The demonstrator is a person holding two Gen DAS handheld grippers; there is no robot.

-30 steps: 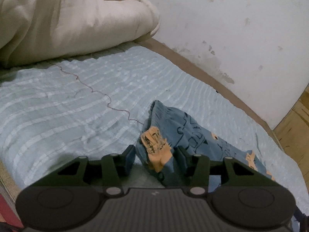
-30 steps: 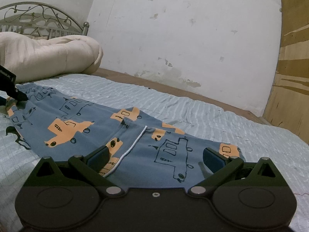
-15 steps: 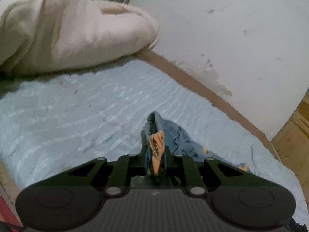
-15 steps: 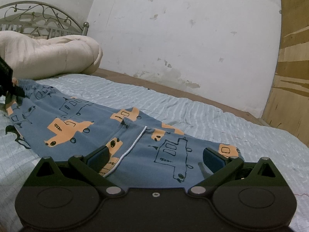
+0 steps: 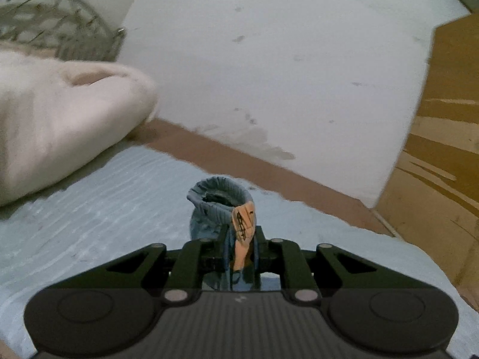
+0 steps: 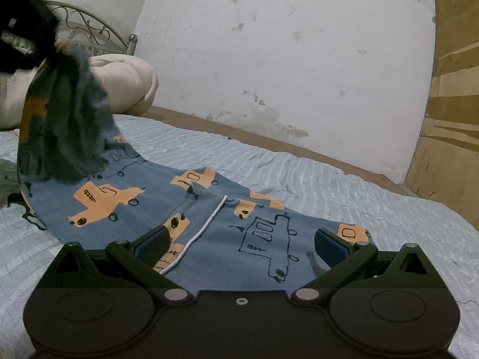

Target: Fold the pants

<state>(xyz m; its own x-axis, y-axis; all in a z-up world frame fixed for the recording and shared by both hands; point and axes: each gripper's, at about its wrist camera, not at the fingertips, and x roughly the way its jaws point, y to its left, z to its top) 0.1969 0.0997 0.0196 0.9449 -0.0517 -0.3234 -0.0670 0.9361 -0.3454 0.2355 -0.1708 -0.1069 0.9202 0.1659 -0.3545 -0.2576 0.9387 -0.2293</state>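
Right wrist cam shows the pants (image 6: 209, 209) spread on my striped blue bedsheet (image 6: 344, 185) by a scuffed white wall (image 6: 299, 45), right gripper (image 6: 242, 242) wide open over them. Only the left cam shows my left gripper (image 5: 239, 239) clamped tight on the lifted cuff.

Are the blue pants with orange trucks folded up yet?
Not yet. The blue pants with orange trucks mostly lie spread on the striped bedsheet; only one end is lifted, pinched in the left gripper. The right gripper is open.

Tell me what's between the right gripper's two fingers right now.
In the right wrist view, the right gripper stands open over the pants: blue fabric with a drawn car and a white piping seam fills the gap, touching neither finger visibly.
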